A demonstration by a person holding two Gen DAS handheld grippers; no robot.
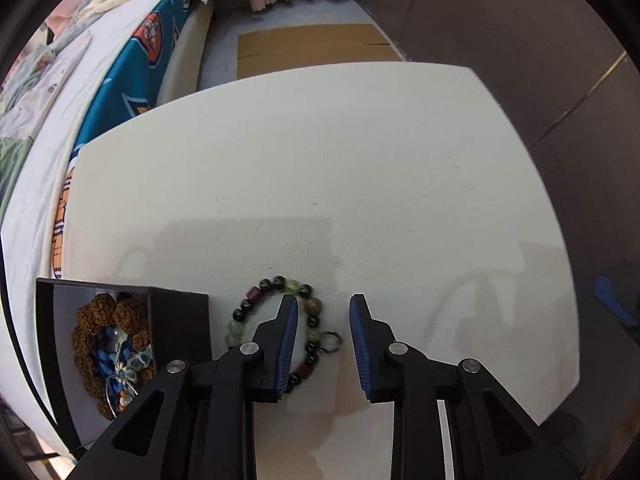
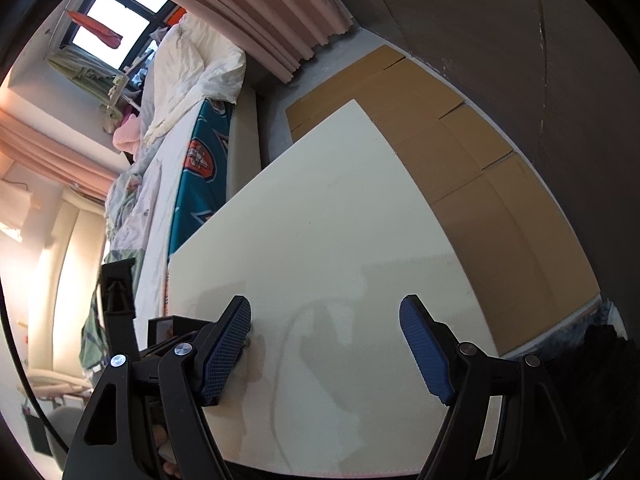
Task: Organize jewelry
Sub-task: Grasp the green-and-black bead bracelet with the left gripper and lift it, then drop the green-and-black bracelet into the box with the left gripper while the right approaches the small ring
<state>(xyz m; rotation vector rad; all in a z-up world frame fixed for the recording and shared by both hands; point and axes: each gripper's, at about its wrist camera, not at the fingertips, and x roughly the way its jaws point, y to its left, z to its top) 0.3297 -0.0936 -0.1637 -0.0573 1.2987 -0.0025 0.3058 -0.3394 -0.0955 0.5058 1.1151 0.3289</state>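
Note:
A bracelet [image 1: 250,304] of dark, green and reddish beads lies on the white table [image 1: 320,160]. A small metal ring [image 1: 331,343] rests against its right side. My left gripper [image 1: 323,300] points down over them. Its left finger covers the bracelet's middle, and the bracelet's right arc and the ring sit in the gap between the blue pads [image 1: 289,344], which do not press on them. To the left stands a black box [image 1: 180,320] holding brown bead strands and blue pieces. My right gripper [image 2: 324,320] hangs open over bare table with nothing between its fingers.
The black box [image 2: 160,326] shows partly behind the right gripper's left finger. A bed [image 1: 40,120] with a teal blanket runs along the table's left edge. Flat cardboard [image 1: 312,48] lies on the floor beyond the table, and a dark wall is on the right.

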